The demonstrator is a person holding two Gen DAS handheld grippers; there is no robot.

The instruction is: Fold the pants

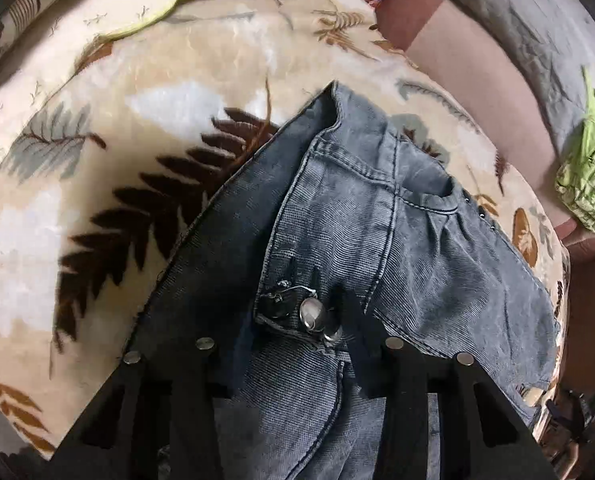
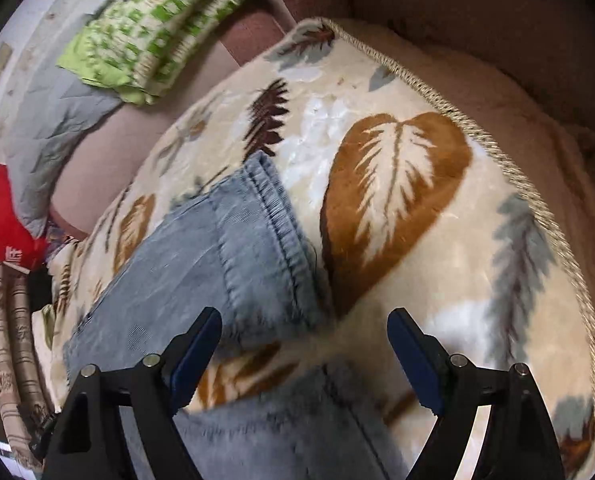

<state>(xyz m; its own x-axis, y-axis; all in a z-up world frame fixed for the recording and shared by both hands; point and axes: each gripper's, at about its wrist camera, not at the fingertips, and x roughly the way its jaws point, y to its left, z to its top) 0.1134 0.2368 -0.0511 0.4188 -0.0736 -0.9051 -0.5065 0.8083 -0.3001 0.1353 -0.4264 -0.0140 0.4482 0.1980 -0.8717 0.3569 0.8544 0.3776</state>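
Observation:
Grey-blue jeans (image 1: pixel 397 240) lie on a cream leaf-print blanket (image 1: pixel 137 128), waist end up, with the metal button (image 1: pixel 311 312) showing. My left gripper (image 1: pixel 293 320) hangs over the waistband with its jaws partly apart. The button and fly sit between them, and I see no pinch in the cloth. In the right wrist view a hemmed leg end (image 2: pixel 265 240) rests on the blanket (image 2: pixel 417 280), and more denim (image 2: pixel 297 420) lies below it. My right gripper (image 2: pixel 303 344) stands wide open just above blanket and hem, holding nothing.
A green-and-white patterned cloth (image 2: pixel 157 32) lies on the brown sofa (image 2: pixel 249 36) behind the blanket, also at the right edge of the left view (image 1: pixel 589 176). A grey quilt (image 1: pixel 517 8) and a red item (image 2: pixel 5 216) sit nearby. The blanket's corded edge (image 2: pixel 537 200) curves at right.

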